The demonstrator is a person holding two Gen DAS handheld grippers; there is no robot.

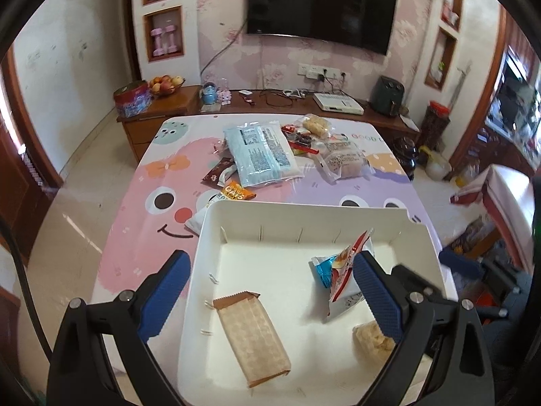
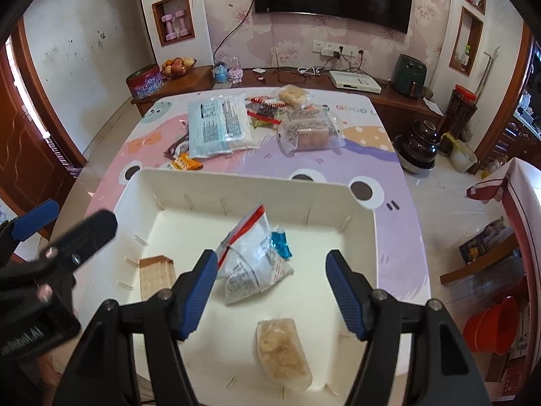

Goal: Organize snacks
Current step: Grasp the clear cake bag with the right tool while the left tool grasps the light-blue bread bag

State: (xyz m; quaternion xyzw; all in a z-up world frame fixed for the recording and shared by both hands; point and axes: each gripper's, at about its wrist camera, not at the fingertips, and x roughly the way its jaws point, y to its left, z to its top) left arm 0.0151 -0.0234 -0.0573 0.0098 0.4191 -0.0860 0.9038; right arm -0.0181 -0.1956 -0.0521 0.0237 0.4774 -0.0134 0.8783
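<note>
Hovering over the white bin on the counter, the left claw and right claw stand apart and empty; three snacks lie inside, apparently sorted, more waiting beyond.

Both wrist views look steeply down, sharing the bin.

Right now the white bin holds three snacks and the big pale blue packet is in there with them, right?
Not quite. The white bin does hold three snacks, but the big pale blue packet lies outside it, on the table beyond the bin. The right wrist view shows this.
</note>
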